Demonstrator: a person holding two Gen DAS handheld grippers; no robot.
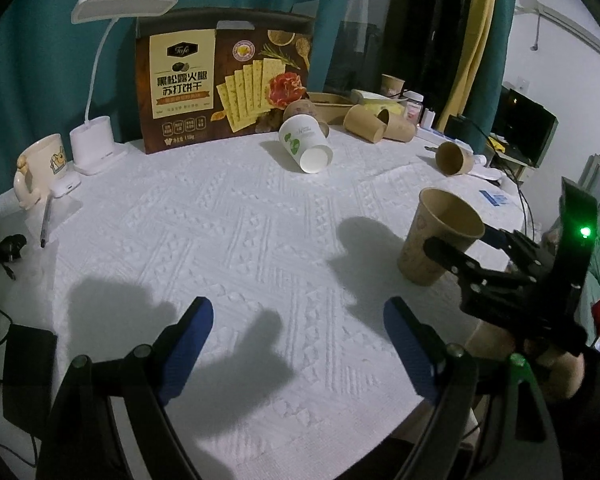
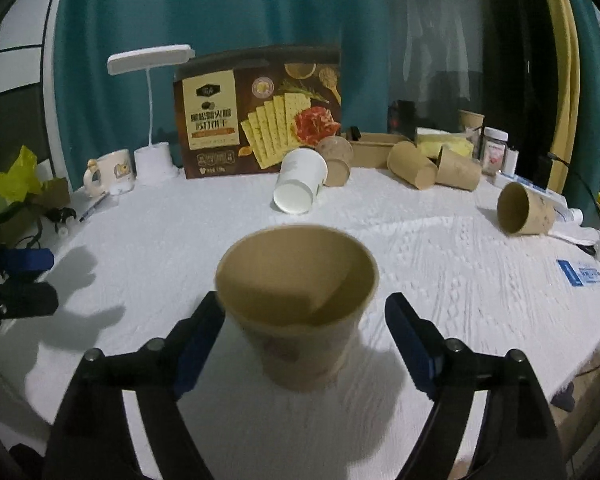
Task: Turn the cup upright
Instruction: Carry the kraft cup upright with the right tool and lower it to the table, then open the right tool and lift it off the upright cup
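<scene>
A brown paper cup stands upright, mouth up, on the white tablecloth. It sits between the blue pads of my right gripper, which is open; the right pad stands clearly off the cup wall. In the left wrist view the same cup is at the right, with the right gripper around its rim. My left gripper is open over bare cloth with nothing between its fingers. A white cup and a brown cup lie on their sides farther back.
More brown cups lie tipped at the back beside a cracker box. A desk lamp, a mug and a pen are at the left. Cables and a black adapter lie off the table's left edge.
</scene>
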